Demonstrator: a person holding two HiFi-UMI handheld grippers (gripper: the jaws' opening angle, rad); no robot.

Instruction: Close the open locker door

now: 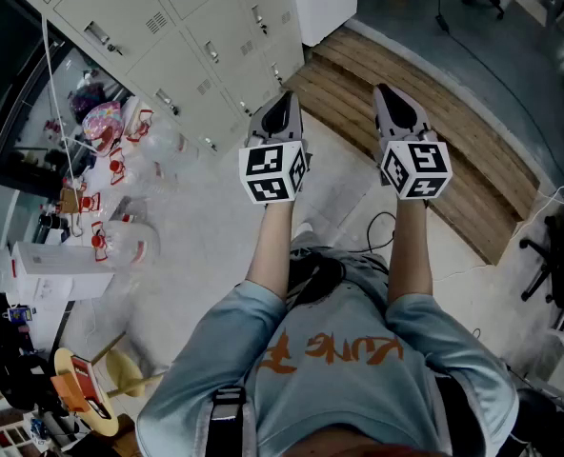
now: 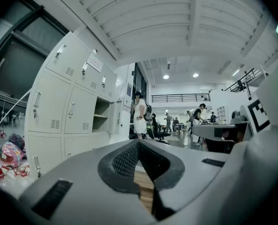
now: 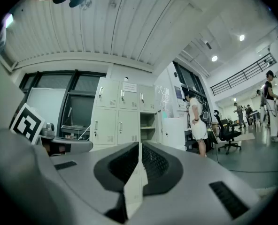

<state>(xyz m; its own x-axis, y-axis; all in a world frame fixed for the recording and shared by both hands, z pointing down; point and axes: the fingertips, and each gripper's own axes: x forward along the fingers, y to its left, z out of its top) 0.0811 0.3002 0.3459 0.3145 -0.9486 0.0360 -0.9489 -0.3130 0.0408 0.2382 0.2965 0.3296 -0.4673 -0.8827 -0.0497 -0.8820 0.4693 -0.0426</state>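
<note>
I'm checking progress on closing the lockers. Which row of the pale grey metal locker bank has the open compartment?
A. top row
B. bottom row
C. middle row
C: in the left gripper view the open compartment, with its shelf showing, sits in the middle row of the pale grey metal locker bank, with shut doors above and below it.

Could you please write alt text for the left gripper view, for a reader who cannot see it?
Past the closed, empty fingers of the left gripper, a bank of pale lockers runs along the left, one open locker showing a shelf, its door swung out. A person in white stands just beyond it.
</note>
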